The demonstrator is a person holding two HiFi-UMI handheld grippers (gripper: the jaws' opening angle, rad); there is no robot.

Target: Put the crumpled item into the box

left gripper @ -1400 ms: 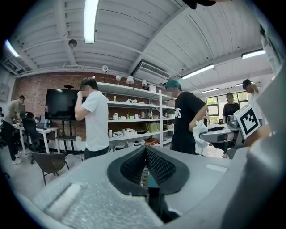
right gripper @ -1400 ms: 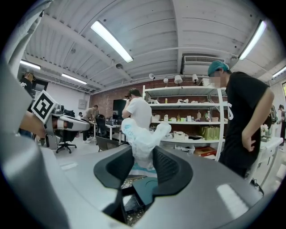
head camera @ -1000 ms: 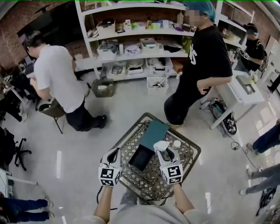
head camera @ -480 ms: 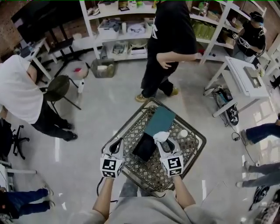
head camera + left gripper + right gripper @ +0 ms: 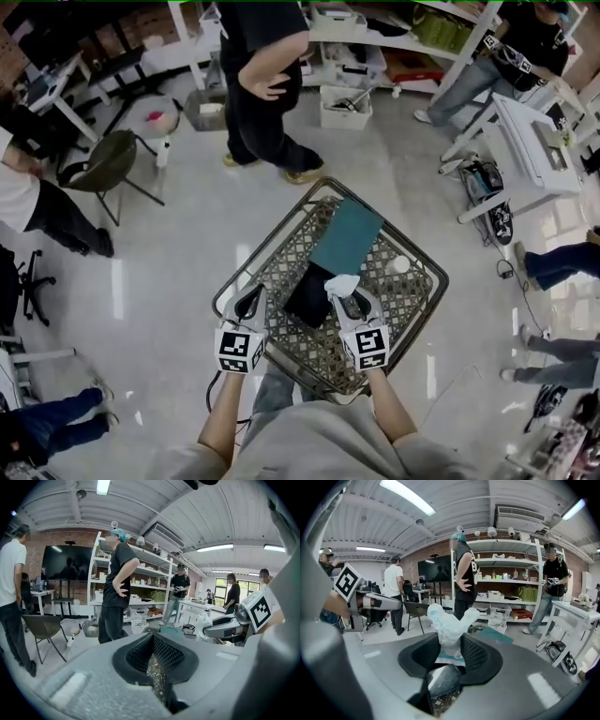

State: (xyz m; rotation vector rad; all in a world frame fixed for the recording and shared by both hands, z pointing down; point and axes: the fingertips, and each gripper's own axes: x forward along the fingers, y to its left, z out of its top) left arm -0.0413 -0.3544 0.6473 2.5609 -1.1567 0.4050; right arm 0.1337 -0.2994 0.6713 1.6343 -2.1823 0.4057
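Observation:
A crumpled white item (image 5: 341, 284) sticks up between the jaws of my right gripper (image 5: 343, 294), which is shut on it. It hangs over the near right edge of an open black box (image 5: 306, 295) on a metal lattice table (image 5: 309, 352). A teal lid (image 5: 348, 236) lies just beyond the box. In the right gripper view the white item (image 5: 448, 620) rises from between the black pads (image 5: 477, 654). My left gripper (image 5: 250, 300) hovers at the table's left edge, left of the box, with its jaws together on nothing (image 5: 152, 641).
A small white round object (image 5: 398, 265) lies on the table's right side. A person in black (image 5: 262, 84) stands just beyond the table. A chair (image 5: 105, 164) is at the left, shelves (image 5: 366, 42) at the back, a white desk (image 5: 534, 150) at the right.
The right gripper keeps its hold on the white item beside the box. The person in black has walked left across the far side of the table. The head view has shifted.

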